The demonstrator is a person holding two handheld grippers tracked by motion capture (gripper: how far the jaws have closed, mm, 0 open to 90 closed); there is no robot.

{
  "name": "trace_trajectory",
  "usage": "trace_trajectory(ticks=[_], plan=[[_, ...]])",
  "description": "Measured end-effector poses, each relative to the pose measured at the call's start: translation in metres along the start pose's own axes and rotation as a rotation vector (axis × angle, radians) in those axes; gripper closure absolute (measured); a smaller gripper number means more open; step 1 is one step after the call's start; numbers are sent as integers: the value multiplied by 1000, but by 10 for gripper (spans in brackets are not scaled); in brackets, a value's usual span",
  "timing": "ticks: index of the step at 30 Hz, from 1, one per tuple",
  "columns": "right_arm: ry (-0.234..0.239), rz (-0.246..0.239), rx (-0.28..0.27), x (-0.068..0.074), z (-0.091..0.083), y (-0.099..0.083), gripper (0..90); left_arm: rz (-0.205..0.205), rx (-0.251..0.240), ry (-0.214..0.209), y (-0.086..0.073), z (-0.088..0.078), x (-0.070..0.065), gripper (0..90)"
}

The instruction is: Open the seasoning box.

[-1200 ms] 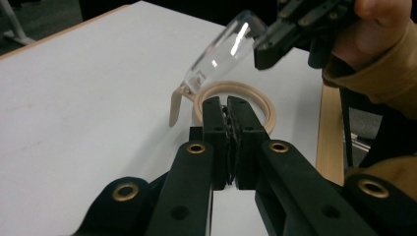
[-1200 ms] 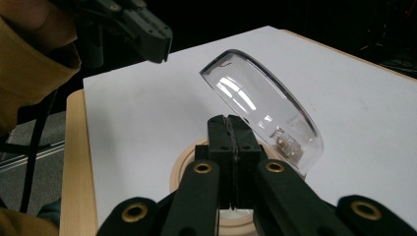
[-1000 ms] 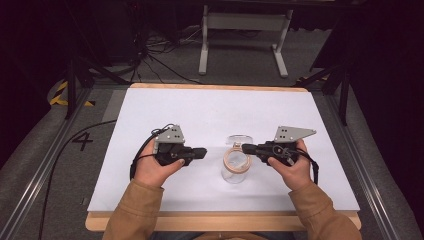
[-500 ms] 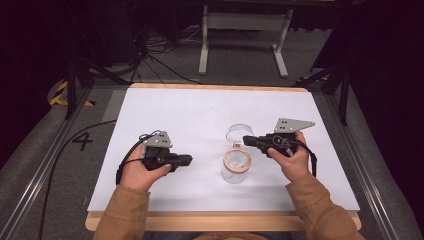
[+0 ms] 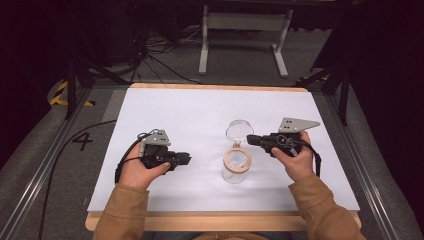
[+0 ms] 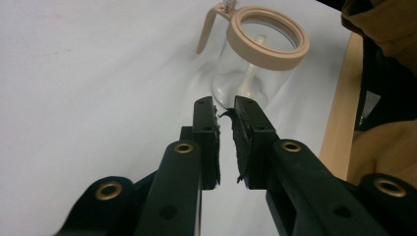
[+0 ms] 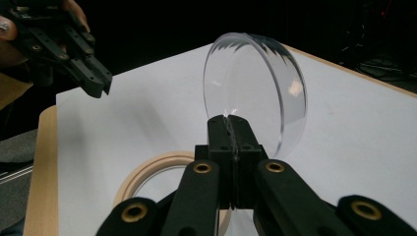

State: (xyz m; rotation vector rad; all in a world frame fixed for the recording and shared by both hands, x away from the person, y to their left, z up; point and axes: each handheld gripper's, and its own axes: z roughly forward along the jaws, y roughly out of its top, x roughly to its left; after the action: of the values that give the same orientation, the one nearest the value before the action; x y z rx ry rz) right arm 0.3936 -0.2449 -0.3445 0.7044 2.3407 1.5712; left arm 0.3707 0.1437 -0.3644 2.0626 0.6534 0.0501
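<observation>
High view first: a white worktop carried a clear glass jar with a tan ring at its mouth, standing a little right of centre and toward the near edge. Left tongs sat in the person's left hand, low over the sheet and well apart from the jar, tips aimed at it. Right tongs came in from the right hand, pinching a clear round lid that stood just behind the jar's rim. Over to the left gripper view: the left tongs were nearly together, a thin gap between the worn pads, nothing in them, and the jar stood upright just beyond the tips, its tan ring and a tan latch arm plain to see. Right gripper view: the right tongs were clamped tight on the lid's lower edge, the disc up on edge above the tan ring, with the left tongs across the worktop.
</observation>
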Motion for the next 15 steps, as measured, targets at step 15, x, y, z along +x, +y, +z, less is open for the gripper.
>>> trace_trajectory(ticks=[15], plan=[[-200,83,69,-34,-53,-9,712,-69,-15,134,-2,-8,24,728]])
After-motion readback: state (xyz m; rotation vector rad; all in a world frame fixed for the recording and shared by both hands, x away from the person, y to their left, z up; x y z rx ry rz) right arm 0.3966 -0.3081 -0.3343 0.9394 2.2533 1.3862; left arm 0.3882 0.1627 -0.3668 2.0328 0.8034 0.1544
